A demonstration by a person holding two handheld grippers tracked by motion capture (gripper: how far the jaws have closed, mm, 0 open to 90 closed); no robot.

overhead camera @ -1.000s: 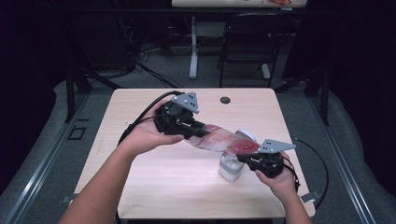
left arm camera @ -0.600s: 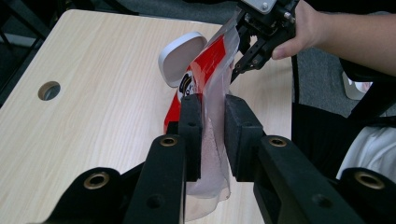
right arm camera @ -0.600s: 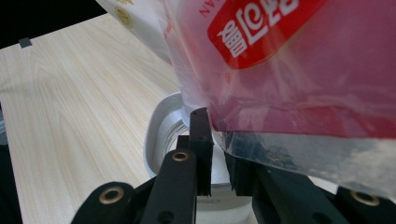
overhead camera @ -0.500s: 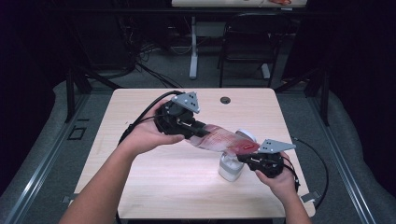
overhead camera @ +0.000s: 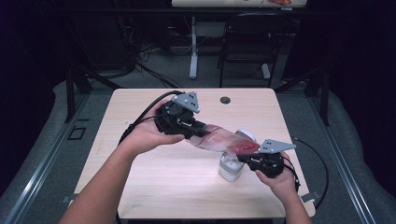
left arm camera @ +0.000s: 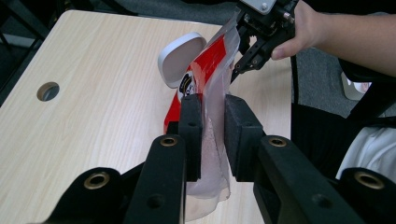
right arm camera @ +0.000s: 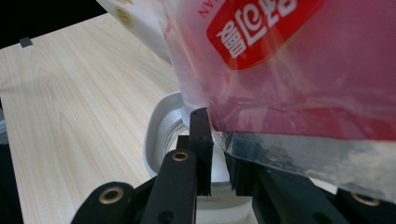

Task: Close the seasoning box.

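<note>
Nothing has shifted over the last second: both your hands have held still, so you seem paused over the pour rather than moving on. Nearest you, your right gripper is clamped on the red-printed end of the plastic bag, just above the white container on the desk. Farther left, your left gripper pinches the bag's clear end, holding it slanted down towards the container, with the white lid beyond.

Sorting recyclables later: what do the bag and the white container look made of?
Bag: thin glossy plastic film, clear with red print; it creases and shows its contents. Container: probably smooth white plastic, with rounded moulded edges and an open lid.
</note>
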